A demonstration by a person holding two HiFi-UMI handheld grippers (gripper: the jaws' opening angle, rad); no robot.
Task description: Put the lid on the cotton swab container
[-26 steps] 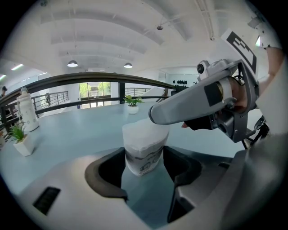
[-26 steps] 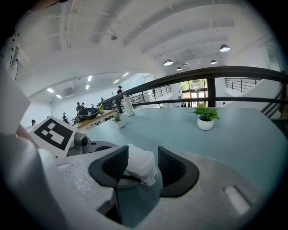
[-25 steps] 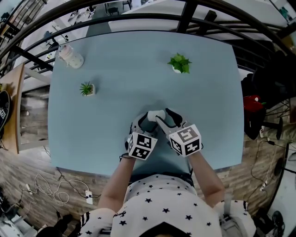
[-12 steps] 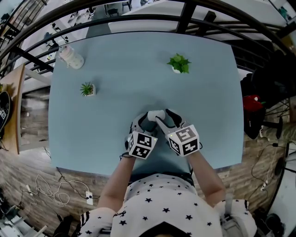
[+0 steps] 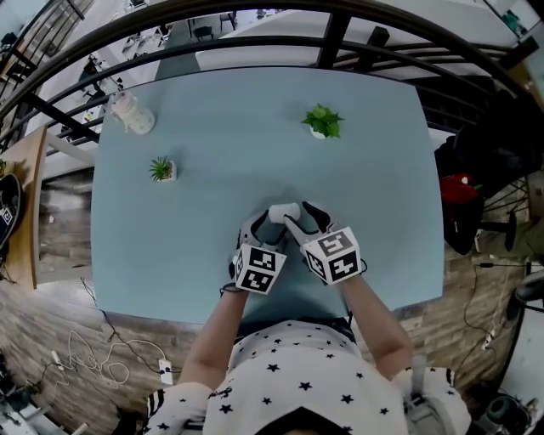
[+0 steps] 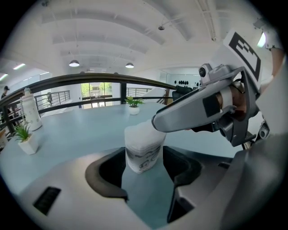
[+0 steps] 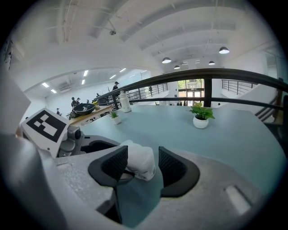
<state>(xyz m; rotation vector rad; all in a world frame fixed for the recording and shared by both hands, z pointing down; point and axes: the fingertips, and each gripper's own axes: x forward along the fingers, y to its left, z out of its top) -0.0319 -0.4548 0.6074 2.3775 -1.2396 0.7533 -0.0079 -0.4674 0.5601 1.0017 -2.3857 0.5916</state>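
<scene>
The white cotton swab container stands on the blue table near its front edge. In the left gripper view the container stands upright between the black pads, with my left gripper shut on its body. The container's white lid sits on top, between the pads of my right gripper, which is shut on it. The right gripper's arm crosses above the container in the left gripper view. In the head view the left gripper and the right gripper meet at the container.
A leafy plant in a white pot stands at the far right of the table. A smaller potted plant and a pale bottle are at the far left. A dark railing runs behind the table.
Both grippers stay together at the container. The whole scene has slid slightly up in the head view.
</scene>
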